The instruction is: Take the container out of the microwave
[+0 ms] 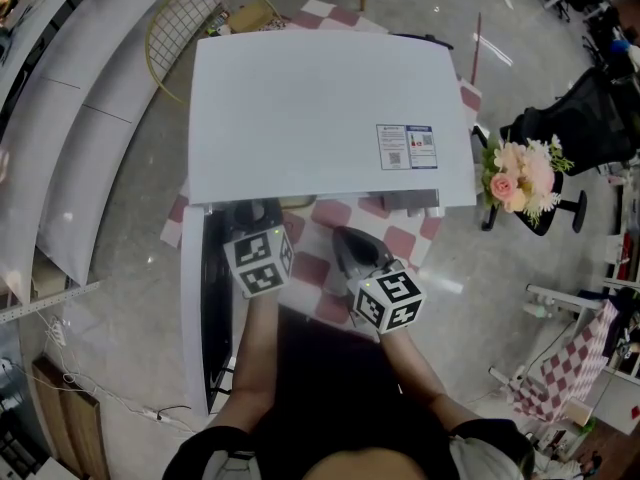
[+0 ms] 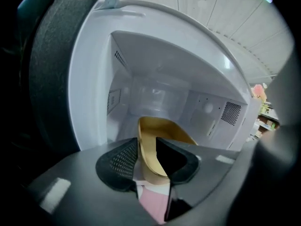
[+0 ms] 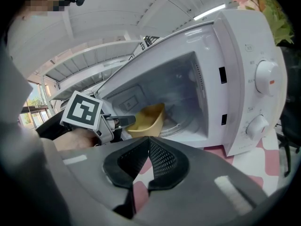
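One boxy white microwave (image 1: 320, 118) with its door swung open, two grippers, one shallow yellow bowl-shaped container (image 2: 162, 131). The container sits at the cavity's front edge. Its near rim stands between the released, parted jaws of the left gripper (image 2: 146, 141), and its bowl runs on toward their 12 o'clock. The right gripper (image 3: 148, 139) is clenched on nothing, the container at its 12 o'clock. In the head view the microwave's top hides the container and the left jaw tips.

Checkered tablecloth (image 1: 402, 244), white microwave (image 1: 330, 118) on it
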Motion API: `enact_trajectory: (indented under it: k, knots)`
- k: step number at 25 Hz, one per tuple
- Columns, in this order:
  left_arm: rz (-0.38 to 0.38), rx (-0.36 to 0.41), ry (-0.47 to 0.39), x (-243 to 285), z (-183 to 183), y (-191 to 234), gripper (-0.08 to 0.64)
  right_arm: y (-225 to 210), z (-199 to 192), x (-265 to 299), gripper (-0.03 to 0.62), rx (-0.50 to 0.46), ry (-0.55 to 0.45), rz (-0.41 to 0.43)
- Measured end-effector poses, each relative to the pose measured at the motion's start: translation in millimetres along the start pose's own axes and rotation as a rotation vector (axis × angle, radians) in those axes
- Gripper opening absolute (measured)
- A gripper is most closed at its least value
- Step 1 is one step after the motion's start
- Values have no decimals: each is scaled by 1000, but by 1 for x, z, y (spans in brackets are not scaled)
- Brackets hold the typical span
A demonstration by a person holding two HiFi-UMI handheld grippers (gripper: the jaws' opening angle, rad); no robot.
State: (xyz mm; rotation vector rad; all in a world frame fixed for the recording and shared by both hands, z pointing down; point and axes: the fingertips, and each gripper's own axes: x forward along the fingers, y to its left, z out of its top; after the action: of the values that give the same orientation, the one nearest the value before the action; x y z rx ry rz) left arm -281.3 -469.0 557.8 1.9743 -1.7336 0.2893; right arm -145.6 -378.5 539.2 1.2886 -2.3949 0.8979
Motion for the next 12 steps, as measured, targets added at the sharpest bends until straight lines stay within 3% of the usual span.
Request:
enact_trajectory:
  k: [12]
  knots:
    - [4,-72,30,6,-7,3,110,-1,1,-4,1,-2,-3,-1]
